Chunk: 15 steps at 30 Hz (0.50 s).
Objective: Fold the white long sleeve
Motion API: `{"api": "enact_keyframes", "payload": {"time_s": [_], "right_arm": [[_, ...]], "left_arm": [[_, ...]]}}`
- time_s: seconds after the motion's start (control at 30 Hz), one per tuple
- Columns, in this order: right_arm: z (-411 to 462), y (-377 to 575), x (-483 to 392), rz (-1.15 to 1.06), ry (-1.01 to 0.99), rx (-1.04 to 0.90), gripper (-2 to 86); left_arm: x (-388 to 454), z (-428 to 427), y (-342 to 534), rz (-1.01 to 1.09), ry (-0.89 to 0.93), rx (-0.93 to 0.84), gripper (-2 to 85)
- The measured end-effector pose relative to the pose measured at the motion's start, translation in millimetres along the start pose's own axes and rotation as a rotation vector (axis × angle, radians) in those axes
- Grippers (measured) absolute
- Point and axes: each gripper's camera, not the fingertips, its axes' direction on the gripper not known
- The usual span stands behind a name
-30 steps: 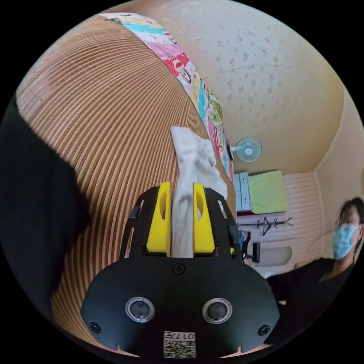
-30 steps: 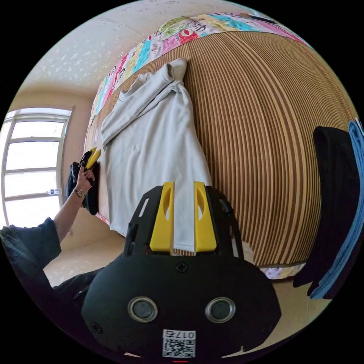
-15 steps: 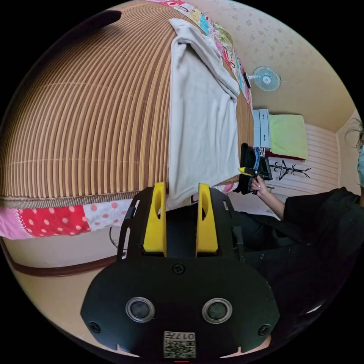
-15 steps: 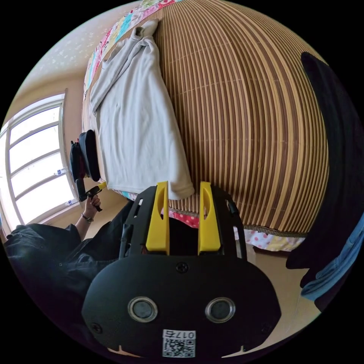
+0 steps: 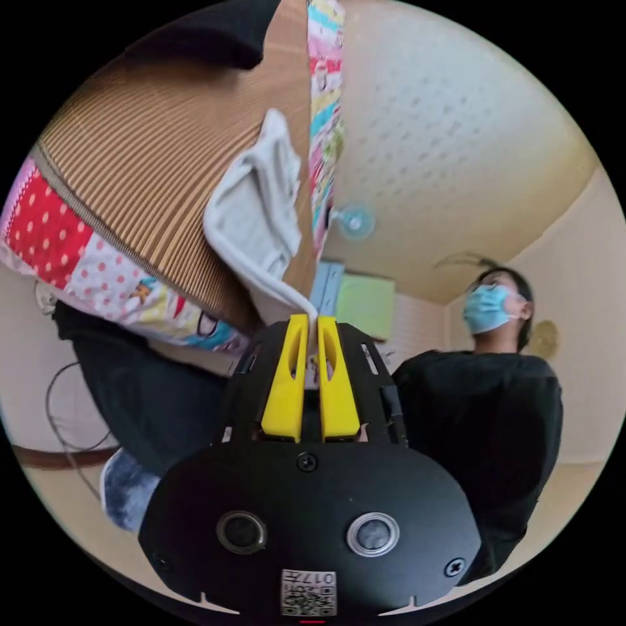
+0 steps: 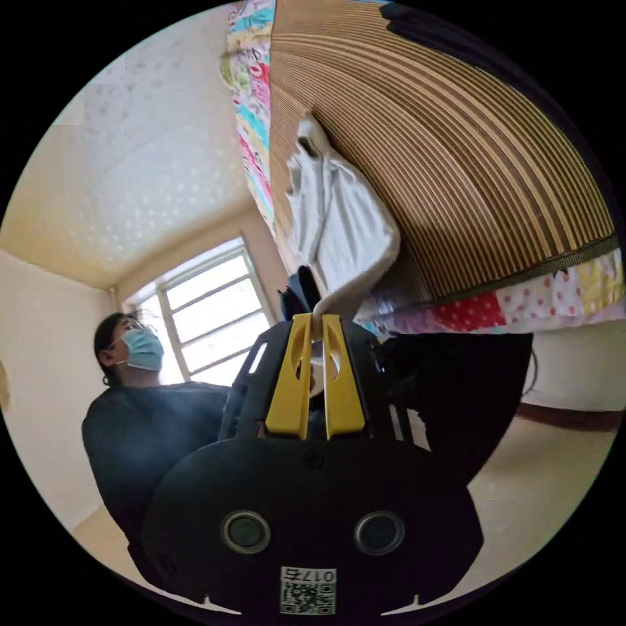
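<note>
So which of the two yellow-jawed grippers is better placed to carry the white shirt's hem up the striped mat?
Neither clearly: the left gripper and the right gripper are each shut on a corner of the white long-sleeve shirt at the striped bamboo mat's near edge. Probably both lift together.

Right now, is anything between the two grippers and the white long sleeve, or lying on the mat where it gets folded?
Nothing visible between them: left gripper and right gripper each pinch the white long sleeve hem. A dark garment lies at the striped mat's far edge, apart from the shirt.
</note>
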Motion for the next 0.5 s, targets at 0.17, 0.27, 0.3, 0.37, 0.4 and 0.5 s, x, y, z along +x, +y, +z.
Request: {"api": "enact_keyframes", "payload": {"time_s": [0.17,0.27,0.3,0.37,0.4,0.5], "right_arm": [[40,-91,4,-0.110,-0.199,0.169,2.8],[75,-157,-1,-0.156,-0.244,0.212,3.0],[87,-182,-4,-0.156,-0.238,0.226,3.0],[103,-216,-10,-0.152,-0.199,0.243,3.1],[112,-237,-14,-0.150,-0.172,0.256,3.2],[133,-280,-18,-0.129,-0.106,0.272,3.6]], "left_arm": [[0,41,-98,0.163,0.117,0.156,2.1],[-7,67,-166,0.213,0.121,0.249,2.1],[-8,72,-180,0.219,0.108,0.260,2.2],[-11,93,-232,0.238,0.032,0.279,2.3],[-11,99,-244,0.257,-0.004,0.271,2.3],[-16,125,-292,0.264,-0.187,0.270,2.7]]}}
